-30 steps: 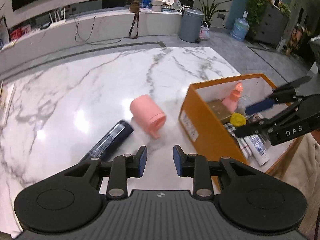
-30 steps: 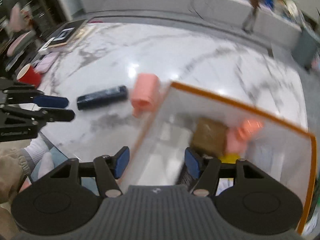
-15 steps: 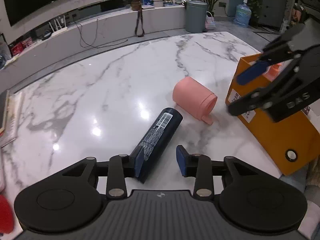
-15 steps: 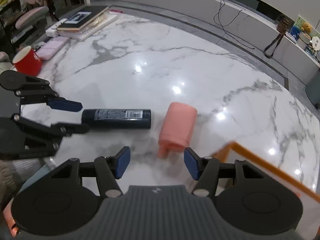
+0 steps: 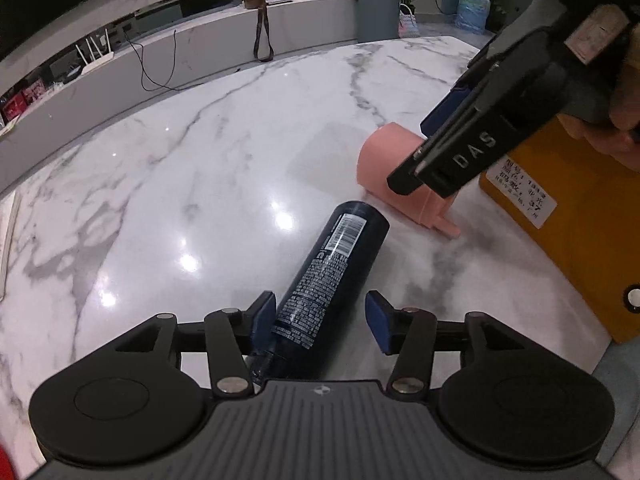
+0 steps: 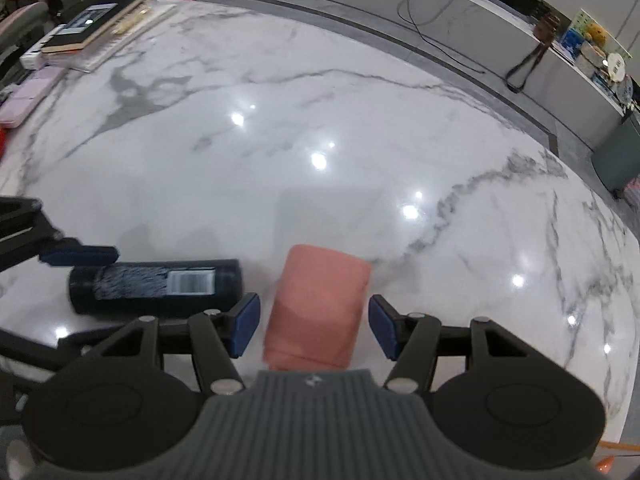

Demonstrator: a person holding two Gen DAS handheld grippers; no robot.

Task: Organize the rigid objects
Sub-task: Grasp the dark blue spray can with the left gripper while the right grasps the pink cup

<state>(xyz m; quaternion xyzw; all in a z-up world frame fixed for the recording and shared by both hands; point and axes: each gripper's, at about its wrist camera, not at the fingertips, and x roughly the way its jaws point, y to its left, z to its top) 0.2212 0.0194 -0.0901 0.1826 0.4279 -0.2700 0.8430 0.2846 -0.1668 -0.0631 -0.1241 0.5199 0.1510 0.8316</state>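
Note:
A dark blue bottle lies on its side on the marble table. Its near end sits between the fingers of my left gripper, whose jaws are opening; the right pad stands clear of the bottle. A pink cup lies on its side next to the bottle, between the fingers of my right gripper, which is open with a gap on each side. In the left wrist view the right gripper's fingers reach down over the pink cup. The orange box stands just right of it.
Books and pink cases lie at the table's far left corner. A grey bin and a water jug stand on the floor beyond the table. A low ledge with cables runs behind.
My left gripper came down over the dark bottle and its jaws widened around it. My right gripper swung from above the orange box to the pink cup, which now lies between its fingers.

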